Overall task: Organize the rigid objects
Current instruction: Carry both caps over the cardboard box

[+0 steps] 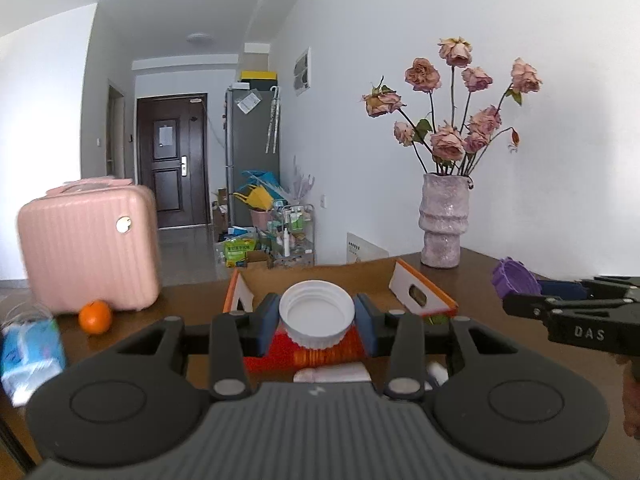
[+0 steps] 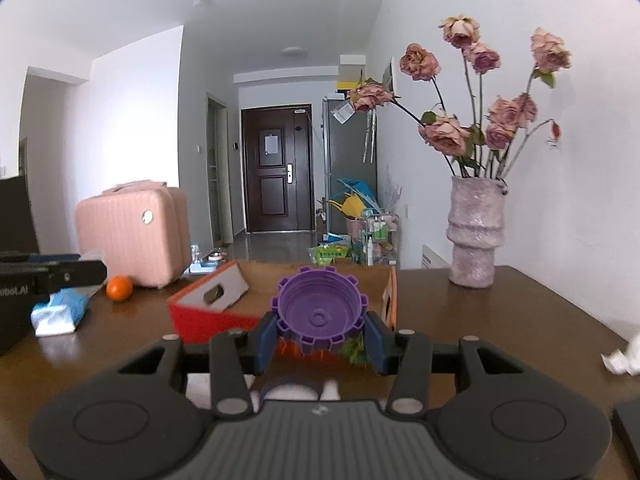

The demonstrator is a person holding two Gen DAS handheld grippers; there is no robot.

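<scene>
Two caps lifted at the cardboard box (image 1: 352, 276), neither yet dropped in.

The left hand-held gripper (image 1: 317, 320) is clamped on the white cap (image 1: 317, 312) over the box's near edge; the right hand-held gripper (image 2: 322, 326) pinches the purple cap (image 2: 320, 308) just before it. Box flaps stand up on both sides; the counter (image 2: 500, 320) right of the box lies bare up to the vase (image 2: 474, 232).

Both fisheye views are evenly lit by soft daylight, with white walls bright and dark vignetted corners. Straight lines bow near the edges. The suitcase (image 1: 90, 246) and tissue pack (image 1: 32, 354) left of the vase (image 1: 443, 220) appear motion-blurred; the tabletop (image 2: 500, 312) shows faint glare.
</scene>
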